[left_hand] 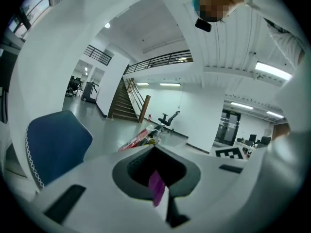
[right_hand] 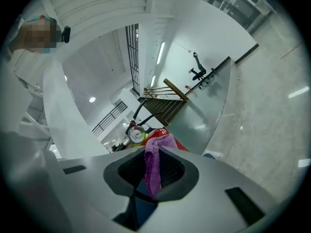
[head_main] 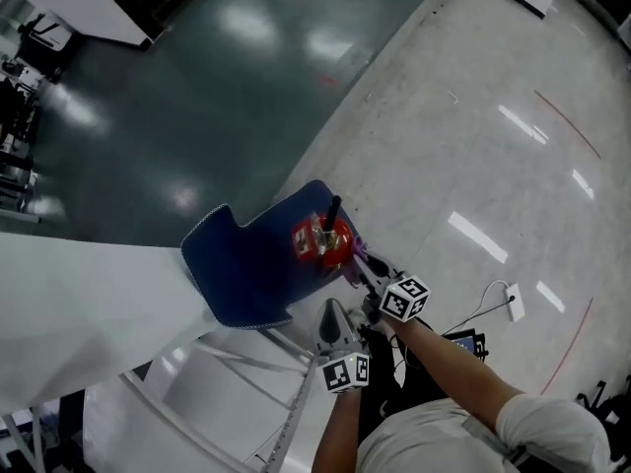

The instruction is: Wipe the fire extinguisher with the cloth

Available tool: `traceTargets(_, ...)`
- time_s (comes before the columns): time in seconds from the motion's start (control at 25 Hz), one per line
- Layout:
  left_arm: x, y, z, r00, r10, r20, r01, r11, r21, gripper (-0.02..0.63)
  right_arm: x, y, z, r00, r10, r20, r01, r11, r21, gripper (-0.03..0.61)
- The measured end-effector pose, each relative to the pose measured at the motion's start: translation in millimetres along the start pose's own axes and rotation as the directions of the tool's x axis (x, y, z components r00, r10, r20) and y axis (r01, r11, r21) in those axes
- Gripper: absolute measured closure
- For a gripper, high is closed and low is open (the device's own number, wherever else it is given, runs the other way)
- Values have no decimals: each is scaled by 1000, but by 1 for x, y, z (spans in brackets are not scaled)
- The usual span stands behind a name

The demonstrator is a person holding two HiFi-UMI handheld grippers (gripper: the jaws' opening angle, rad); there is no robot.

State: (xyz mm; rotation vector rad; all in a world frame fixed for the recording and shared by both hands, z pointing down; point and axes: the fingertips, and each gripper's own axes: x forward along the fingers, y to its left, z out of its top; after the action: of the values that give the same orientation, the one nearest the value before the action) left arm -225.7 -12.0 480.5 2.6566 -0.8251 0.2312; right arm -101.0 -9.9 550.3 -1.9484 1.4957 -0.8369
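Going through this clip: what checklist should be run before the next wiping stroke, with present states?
1. Purple fuzzy cloth clamped in right gripper: ok.
2. Cloth against red metal fire extinguisher: ok, it lies on the red body.
3. Extinguisher's base steady by the blue padded chair: cannot tell, base hidden.
4. Left gripper free to steady it: cannot tell, a purple strip sits between its jaws.

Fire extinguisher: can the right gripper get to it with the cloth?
Probably yes. The right gripper holds the purple cloth right up against the red fire extinguisher, and nothing seems to stand between them.
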Motion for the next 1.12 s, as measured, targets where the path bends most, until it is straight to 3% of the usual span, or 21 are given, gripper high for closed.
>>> traceTargets(0.2,-8,3,9,1000,-3,-4,3,1000,3,607,-2,26,11,998,49,-29,-50,998,-49,526)
traceTargets(0.4,-15,3,20,998,28,-51,-26,999,32,607,-24,66,28,990,79,-118,-97,982,-159,526)
traceTargets(0.56,-19,-6,45,999,10,-43,-8,999,42,607,-55,106,58,984,96,-153,-137,950,-282,526)
traceTargets(0.88,-47,-38,121,1000,-14,2,14,999,29,607,-124,180,125,985,146,-94,-173,850,-497,526)
traceTargets(1.12,-60,-43,109,999,-28,-21,28,999,25,607,-146,177,114,984,128,-128,-175,846,-503,526)
